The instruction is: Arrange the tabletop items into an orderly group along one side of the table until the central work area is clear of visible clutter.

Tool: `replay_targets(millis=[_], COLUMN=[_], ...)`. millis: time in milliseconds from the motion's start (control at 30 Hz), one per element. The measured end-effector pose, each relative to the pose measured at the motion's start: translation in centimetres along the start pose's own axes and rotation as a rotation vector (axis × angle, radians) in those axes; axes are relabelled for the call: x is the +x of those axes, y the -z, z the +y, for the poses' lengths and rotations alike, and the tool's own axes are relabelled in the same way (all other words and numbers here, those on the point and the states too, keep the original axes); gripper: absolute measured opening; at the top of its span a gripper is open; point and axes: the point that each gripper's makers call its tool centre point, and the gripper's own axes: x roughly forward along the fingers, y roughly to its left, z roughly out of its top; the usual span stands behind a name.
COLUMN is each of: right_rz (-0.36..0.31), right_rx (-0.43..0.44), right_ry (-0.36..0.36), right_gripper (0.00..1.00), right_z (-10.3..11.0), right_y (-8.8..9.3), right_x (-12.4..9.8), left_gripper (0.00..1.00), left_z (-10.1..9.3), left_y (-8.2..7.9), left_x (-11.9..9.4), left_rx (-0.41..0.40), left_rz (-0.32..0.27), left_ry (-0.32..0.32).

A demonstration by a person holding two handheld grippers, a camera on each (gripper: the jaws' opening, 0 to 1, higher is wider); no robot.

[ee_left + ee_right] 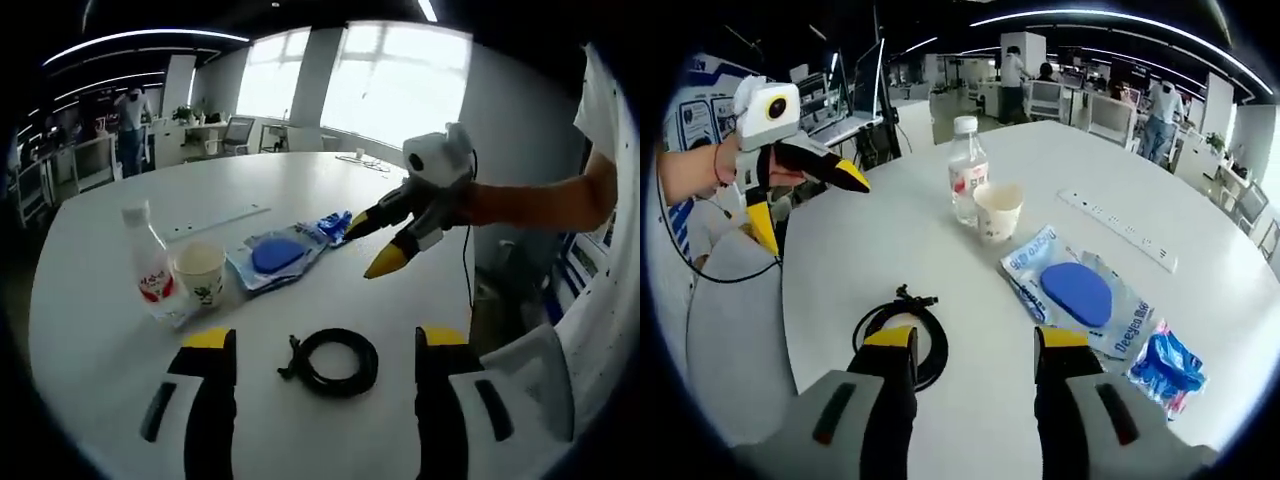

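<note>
A black coiled cable (335,362) (902,335) lies on the round white table (100,370) (890,250), just ahead of both grippers. Farther off stand a water bottle with a red label (150,270) (967,180) and a paper cup (200,275) (997,212), side by side. Beside them lie a clear pack holding a blue disc (278,255) (1077,293) and a small blue packet (333,225) (1168,365). My left gripper (325,338) (810,210) is open over the cable with nothing in it. The right gripper (975,340) (372,245) is open too, one tip close to the blue packet.
A long white power strip (215,222) (1120,230) lies farther back on the table. A person's sleeve and arm (540,200) reach in behind the right gripper. Office desks, chairs and people (1160,110) stand beyond the table edge.
</note>
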Motion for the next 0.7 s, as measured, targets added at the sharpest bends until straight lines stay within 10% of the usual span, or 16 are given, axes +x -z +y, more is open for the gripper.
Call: replay_targets(millis=[700], right_rz=[0.055], right_rx=[0.081], right_ry=[-0.003], right_gripper=[0.41], right_z=[1.3], right_y=[3.8], right_x=[2.3], left_gripper=[0.69], left_z=[1.3], left_y=[4.2], left_x=[3.4], left_rx=[-0.102], left_rz=[0.095], left_ry=[-0.085])
